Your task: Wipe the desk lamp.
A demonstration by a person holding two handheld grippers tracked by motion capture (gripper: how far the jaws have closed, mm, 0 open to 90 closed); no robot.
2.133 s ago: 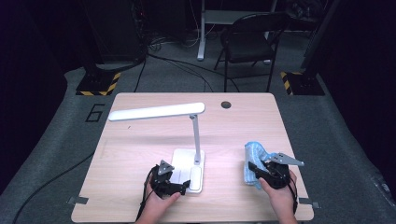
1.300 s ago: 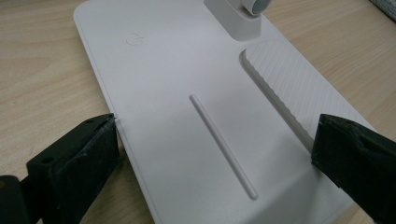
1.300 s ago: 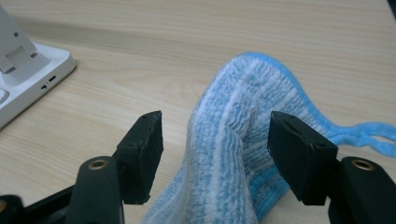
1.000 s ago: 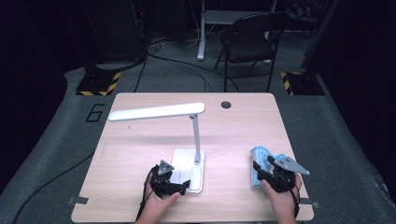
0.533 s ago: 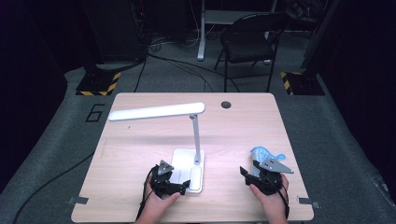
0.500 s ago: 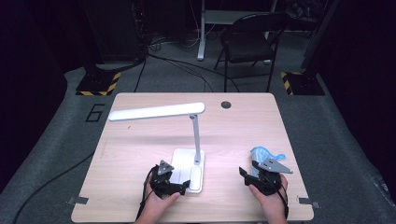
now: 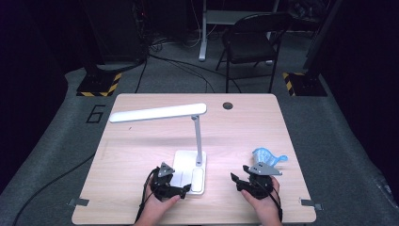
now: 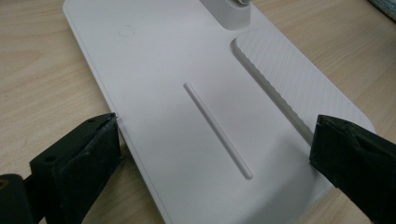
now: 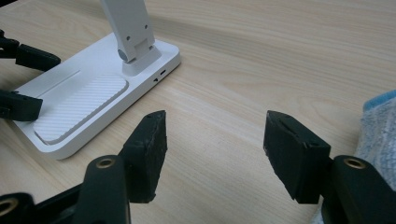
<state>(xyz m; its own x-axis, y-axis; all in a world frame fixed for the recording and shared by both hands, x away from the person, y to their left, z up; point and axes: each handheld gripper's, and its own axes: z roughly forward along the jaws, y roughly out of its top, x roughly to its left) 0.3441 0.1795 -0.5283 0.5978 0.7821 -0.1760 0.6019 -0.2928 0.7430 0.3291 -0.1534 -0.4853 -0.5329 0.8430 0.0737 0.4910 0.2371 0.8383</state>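
- Cloth (image 7: 266,156) is out of my right gripper (image 7: 239,179) now — the blue rag lies crumpled on the table (image 7: 141,141) just behind that hand, at the right edge of the right gripper view (image 9: 380,126), apart from the pads.
- Right gripper has swung away from the cloth toward the lamp base (image 7: 190,172); its jaws have just been narrowing a little, but they stand apart with nothing between them, only bare wood.
- Left gripper (image 7: 184,189) hasn't budged: it sits at the near edge of the base, jaws either side of the white plate (image 8: 201,107), one pad at each rim. They look to be bracing it, touching at the edges.
- Lamp (image 7: 157,113) stands upright, head out over the left half of the table.
- My read: the wiping with the rag is set aside, and the right hand is coming in to help with the lamp, perhaps at its hinge (image 9: 133,49).
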